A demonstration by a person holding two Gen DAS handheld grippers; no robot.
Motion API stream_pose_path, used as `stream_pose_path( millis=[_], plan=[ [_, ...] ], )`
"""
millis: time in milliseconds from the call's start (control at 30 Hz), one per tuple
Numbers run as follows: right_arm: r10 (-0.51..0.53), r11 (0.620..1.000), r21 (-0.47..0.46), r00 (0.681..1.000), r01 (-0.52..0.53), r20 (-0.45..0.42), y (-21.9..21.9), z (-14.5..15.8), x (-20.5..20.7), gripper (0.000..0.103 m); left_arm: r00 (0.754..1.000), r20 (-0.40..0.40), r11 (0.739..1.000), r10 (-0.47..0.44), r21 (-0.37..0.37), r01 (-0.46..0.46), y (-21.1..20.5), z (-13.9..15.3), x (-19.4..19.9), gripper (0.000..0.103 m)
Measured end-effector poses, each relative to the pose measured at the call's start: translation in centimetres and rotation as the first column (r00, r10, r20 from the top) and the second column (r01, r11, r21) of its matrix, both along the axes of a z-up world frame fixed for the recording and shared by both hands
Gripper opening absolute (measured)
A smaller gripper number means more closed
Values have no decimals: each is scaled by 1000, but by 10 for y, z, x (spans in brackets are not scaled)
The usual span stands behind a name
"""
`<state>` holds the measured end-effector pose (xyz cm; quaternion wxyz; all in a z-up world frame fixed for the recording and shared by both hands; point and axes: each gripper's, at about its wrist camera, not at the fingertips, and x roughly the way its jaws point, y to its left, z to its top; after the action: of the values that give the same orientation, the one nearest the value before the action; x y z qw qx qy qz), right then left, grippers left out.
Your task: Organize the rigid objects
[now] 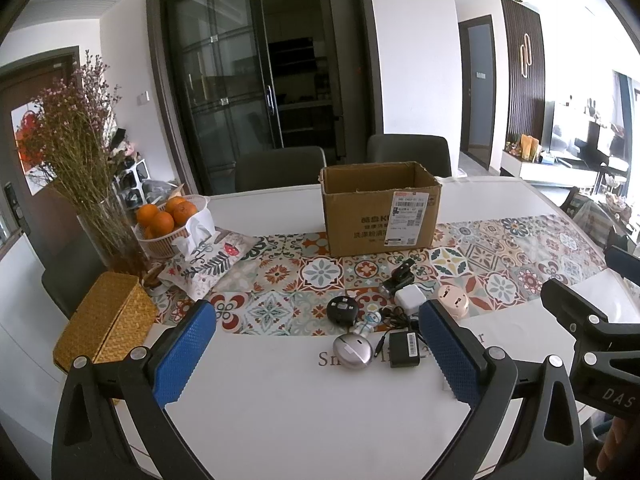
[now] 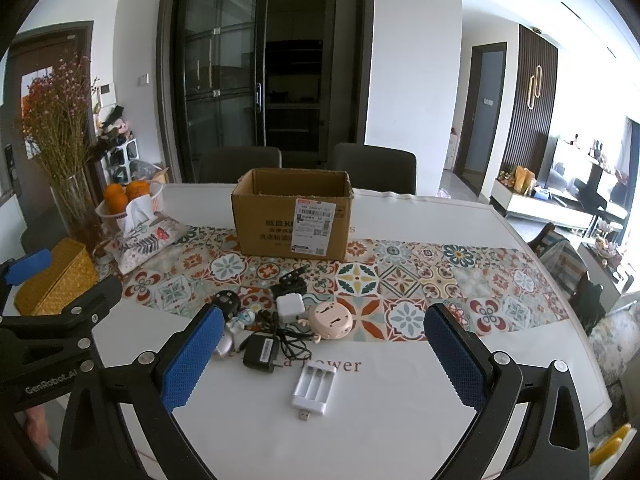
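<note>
- Your left tool (image 1: 320, 350) hangs above the near part of the white surface (image 1: 280, 408), its 2 blue pads spread wide with nothing between them.
- Your right tool (image 2: 320, 354) is likewise spread wide and holds nothing; the white battery charger (image 2: 314, 388) lies flat on the surface below the gap between its pads, USB plug toward you.
- The rest of the small items sit in a loose cluster where the patterned runner (image 1: 500, 268) meets the bare white surface, in front of the box.
- In that cluster you have a black power adapter (image 2: 260, 352) with its tangled cable (image 2: 290, 338), a white cube plug (image 2: 290, 307), a round pink case (image 2: 332, 318), a small astronaut figure (image 2: 245, 317), a round black gadget (image 1: 341, 309), a silver oval device (image 1: 352, 350) and a black clip-like piece (image 2: 291, 279).
- The cube plug and the pink case lie just beside each other; the adapter lies nearest the charger.
- The open cardboard box (image 2: 292, 212) stands upright on the runner behind the cluster, well apart from both tools, a shipping label on its front.
- At the left you see a woven yellow box (image 1: 106, 320), a floral tissue pouch (image 1: 212, 258), a basket of oranges (image 1: 168, 220) and a glass vase of dried flowers (image 1: 80, 152).
</note>
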<state>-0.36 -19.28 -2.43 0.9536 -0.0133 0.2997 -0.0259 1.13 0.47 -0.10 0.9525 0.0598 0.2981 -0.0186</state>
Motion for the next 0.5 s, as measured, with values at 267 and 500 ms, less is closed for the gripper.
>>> stream_pose_path(
  millis=[267, 500],
  plan=[
    [0, 1000, -1, 1000, 0, 0, 0, 0, 1, 101, 1000, 0, 1000, 2, 1, -2, 0, 0, 0, 103],
    [0, 1000, -2, 1000, 0, 0, 0, 0, 2, 101, 1000, 0, 1000, 1, 1, -1, -1, 0, 0, 103]
  ],
)
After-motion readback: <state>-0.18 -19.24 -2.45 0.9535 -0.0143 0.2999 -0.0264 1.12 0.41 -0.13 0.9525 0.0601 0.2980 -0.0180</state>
